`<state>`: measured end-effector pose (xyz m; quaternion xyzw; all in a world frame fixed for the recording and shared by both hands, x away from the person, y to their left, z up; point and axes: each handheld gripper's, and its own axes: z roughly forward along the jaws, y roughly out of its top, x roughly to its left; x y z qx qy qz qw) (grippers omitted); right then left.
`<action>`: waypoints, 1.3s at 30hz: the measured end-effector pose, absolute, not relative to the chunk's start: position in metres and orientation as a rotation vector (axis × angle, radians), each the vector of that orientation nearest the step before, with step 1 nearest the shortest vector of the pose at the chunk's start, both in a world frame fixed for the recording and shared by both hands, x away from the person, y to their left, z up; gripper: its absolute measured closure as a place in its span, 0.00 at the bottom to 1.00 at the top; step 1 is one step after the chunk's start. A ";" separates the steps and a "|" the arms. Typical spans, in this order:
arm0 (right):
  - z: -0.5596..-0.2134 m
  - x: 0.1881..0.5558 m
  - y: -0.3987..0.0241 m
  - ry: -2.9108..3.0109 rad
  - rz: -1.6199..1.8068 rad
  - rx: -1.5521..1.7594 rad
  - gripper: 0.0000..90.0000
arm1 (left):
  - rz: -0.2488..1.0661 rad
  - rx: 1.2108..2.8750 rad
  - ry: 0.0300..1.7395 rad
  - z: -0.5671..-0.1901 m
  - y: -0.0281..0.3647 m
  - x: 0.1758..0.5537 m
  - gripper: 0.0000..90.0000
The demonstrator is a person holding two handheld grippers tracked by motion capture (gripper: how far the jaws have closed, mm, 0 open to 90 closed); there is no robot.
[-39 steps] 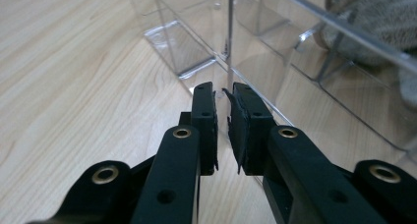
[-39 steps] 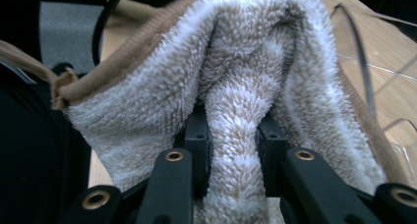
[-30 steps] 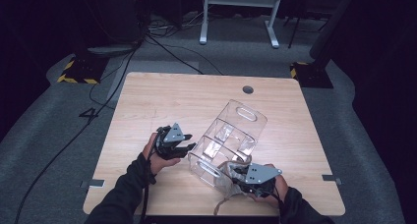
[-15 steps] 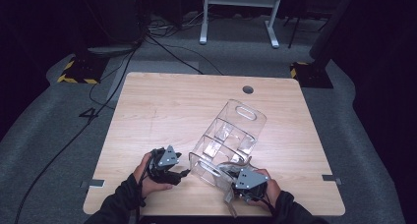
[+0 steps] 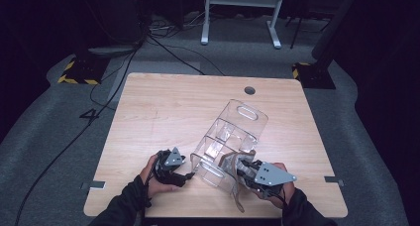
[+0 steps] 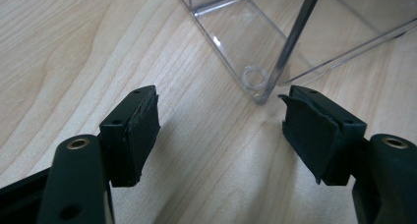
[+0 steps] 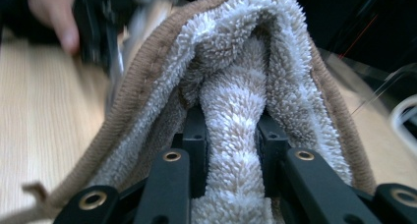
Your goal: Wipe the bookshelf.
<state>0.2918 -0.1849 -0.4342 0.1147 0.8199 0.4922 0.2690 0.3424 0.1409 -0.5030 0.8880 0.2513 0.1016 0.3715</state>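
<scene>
The person's forearms entered from the near edge of the wooden table. The left hand lay low on the table near that edge, its left gripper pointing toward the near corner of the clear acrylic organizer. Its jaws had just been opening and stood spread apart with nothing between them; in the left gripper view the organizer's bottom corner sat just ahead of the gap, resting on the wood. The right hand held the right gripper angled up and leftward at the organizer's near open end. Its jaws were clenched on a fold of a beige terry towel, whose brown-edged pile bulged over and around the pads. The organizer was tipped over, its long axis running diagonally from the near-centre of the table toward the far right, handle cut-out at the far end.
</scene>
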 end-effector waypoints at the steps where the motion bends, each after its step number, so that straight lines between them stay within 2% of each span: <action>1: -0.429 0.290 -0.184 2.184 1.348 0.301 0.81 | 0.265 2.277 0.642 -0.503 0.141 0.343 0.32; 9: -0.409 0.294 -0.181 2.126 1.452 0.284 0.81 | 0.262 2.287 0.647 -0.503 0.140 0.346 0.29; 23: -0.470 0.301 -0.169 2.403 1.331 0.300 0.80 | 0.257 2.290 0.662 -0.503 0.140 0.348 0.25; 29: -0.481 0.300 -0.165 2.434 1.242 0.291 0.71 | 0.256 2.290 0.661 -0.503 0.140 0.348 0.25; 30: -0.480 0.301 -0.169 2.443 1.243 0.314 0.63 | 0.256 2.290 0.661 -0.503 0.140 0.348 0.25; 32: -0.480 0.303 -0.172 2.453 1.250 0.355 0.58 | 0.256 2.290 0.661 -0.503 0.140 0.348 0.25; 39: -0.491 0.299 -0.175 2.531 1.114 0.377 0.52 | 0.255 2.290 0.660 -0.503 0.140 0.348 0.25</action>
